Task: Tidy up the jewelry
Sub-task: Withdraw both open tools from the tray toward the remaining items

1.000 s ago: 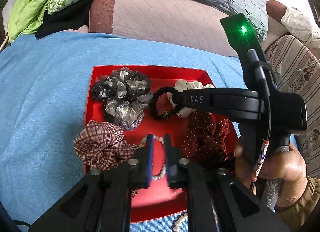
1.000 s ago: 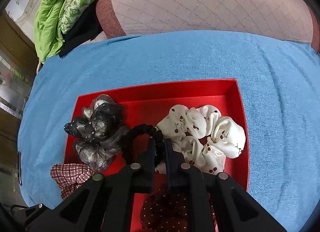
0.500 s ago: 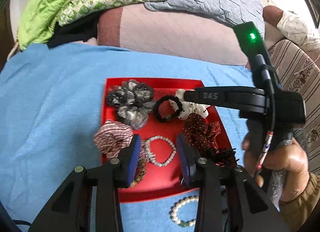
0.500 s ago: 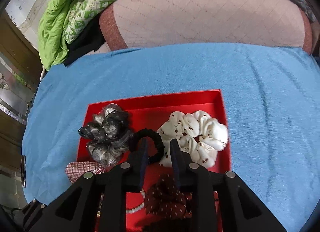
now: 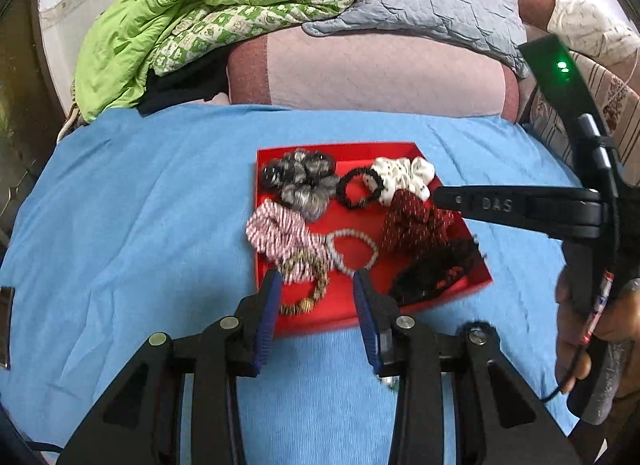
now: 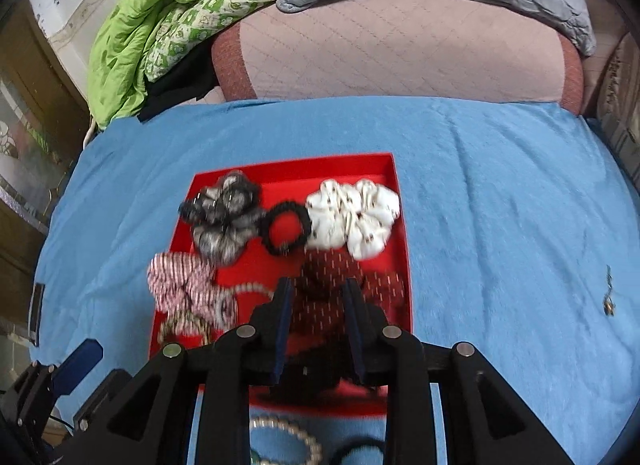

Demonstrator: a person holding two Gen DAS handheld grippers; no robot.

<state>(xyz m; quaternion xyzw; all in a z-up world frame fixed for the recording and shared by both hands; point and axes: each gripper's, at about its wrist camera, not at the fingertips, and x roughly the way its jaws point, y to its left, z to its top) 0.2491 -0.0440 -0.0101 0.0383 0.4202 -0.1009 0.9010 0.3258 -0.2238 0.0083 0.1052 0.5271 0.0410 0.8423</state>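
A red tray (image 5: 472,279) (image 6: 352,167) lies on a blue cloth and holds several scrunchies: grey-black (image 5: 304,181) (image 6: 224,217), white with cherries (image 5: 404,177) (image 6: 356,217), dark red dotted (image 5: 412,221) (image 6: 328,297) and pink checked (image 5: 276,233) (image 6: 176,281). It also holds a black hair tie (image 5: 358,189) (image 6: 286,229), a pearl bracelet (image 5: 352,251) and a gold bracelet (image 5: 308,289). My left gripper (image 5: 314,289) is open and empty above the tray's near edge. My right gripper (image 6: 318,293) is open and empty over the dotted scrunchie.
A second pearl bracelet (image 6: 288,439) lies on the blue cloth (image 5: 140,205) in front of the tray. A small gold piece (image 6: 609,297) lies on the cloth far right. A pink cushion (image 6: 400,49), a green quilt (image 5: 180,13) and a grey quilt lie behind.
Both grippers opened wider and pulled back and up from the tray. The pearl bracelet the left gripper held a second ago lies in the tray.
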